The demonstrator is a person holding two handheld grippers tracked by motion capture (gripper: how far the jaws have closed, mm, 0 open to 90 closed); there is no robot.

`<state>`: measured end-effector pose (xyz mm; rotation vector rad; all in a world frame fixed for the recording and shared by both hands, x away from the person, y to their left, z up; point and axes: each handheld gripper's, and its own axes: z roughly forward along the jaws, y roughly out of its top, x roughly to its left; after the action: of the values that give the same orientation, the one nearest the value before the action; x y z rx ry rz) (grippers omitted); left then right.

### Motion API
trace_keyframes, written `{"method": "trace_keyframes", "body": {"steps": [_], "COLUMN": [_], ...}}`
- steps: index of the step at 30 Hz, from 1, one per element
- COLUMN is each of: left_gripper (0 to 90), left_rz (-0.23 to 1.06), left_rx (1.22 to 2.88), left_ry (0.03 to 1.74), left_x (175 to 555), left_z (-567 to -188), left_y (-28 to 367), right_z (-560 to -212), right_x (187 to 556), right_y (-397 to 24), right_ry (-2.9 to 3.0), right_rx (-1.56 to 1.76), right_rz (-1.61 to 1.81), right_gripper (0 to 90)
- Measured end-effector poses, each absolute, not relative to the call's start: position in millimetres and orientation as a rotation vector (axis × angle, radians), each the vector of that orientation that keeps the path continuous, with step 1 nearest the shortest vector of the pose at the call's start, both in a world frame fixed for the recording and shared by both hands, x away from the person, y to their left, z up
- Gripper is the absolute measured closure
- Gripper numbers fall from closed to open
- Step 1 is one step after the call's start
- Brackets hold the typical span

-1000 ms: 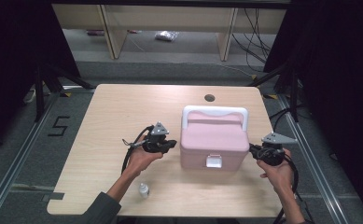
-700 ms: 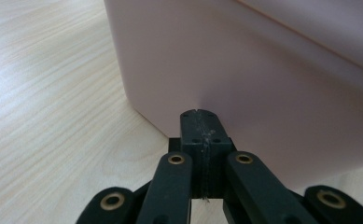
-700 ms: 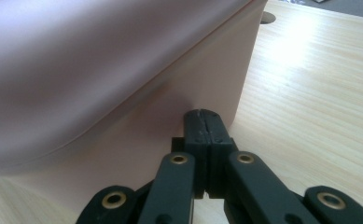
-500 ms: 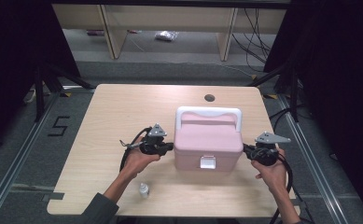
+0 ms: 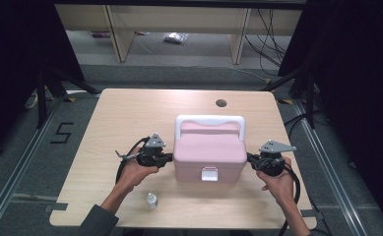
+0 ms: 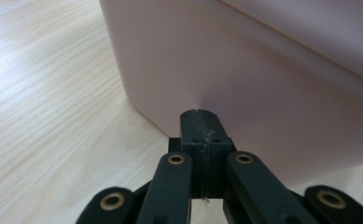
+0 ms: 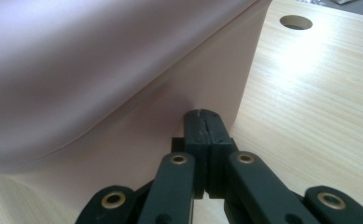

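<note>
I press my closed left gripper (image 5: 168, 159) and closed right gripper (image 5: 250, 158) against opposite side walls of a pink lidded storage box (image 5: 209, 153) at mid-table, gripping nothing, squeezing the box between the tips. I judge I'm repositioning it on the wooden table (image 5: 130, 118). Next calls for even pressure from both sides, steering clear of the small white bottle (image 5: 151, 200).

The box (image 5: 209, 152) sits mid-table (image 5: 130, 118). The left gripper (image 5: 168, 159) touches it at nine o'clock, the right gripper (image 5: 250, 158) at three. A small bottle (image 5: 151, 200) stands at seven o'clock, a hole (image 5: 221, 103) at twelve.
</note>
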<state>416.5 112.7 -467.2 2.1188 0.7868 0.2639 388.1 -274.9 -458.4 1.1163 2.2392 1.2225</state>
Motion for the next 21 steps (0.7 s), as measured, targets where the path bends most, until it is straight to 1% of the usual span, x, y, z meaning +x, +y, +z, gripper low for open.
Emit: {"method": "trace_keyframes", "body": {"steps": [4, 14, 19, 20, 21], "left_gripper": [89.7, 89.3, 84.8, 84.8, 82.2], "left_rz": [0.264, 0.260, 0.257, 0.258, 0.271], "left_rx": [2.114, 2.118, 2.137, 2.139, 2.141], "left_ry": [0.796, 0.792, 0.786, 0.791, 0.797], "left_x": [413.4, 413.2, 415.0, 415.4, 416.0], "left_z": [-467.4, -467.4, -470.7, -471.4, -471.6], "left_y": [119.4, 122.5, 123.3, 123.5, 124.6], "right_z": [-458.6, -458.5, -458.6, -458.6, -458.2], "right_x": [389.2, 388.2, 389.3, 389.3, 389.3], "right_y": [-270.7, -267.2, -269.3, -269.3, -269.9], "right_ry": [2.242, 2.244, 2.227, 2.227, 2.233], "right_rx": [1.063, 1.096, 1.084, 1.084, 1.088], "right_rz": [1.211, 1.220, 1.211, 1.211, 1.205], "right_gripper": [90.0, 88.3, 82.9, 82.9, 81.3]}}
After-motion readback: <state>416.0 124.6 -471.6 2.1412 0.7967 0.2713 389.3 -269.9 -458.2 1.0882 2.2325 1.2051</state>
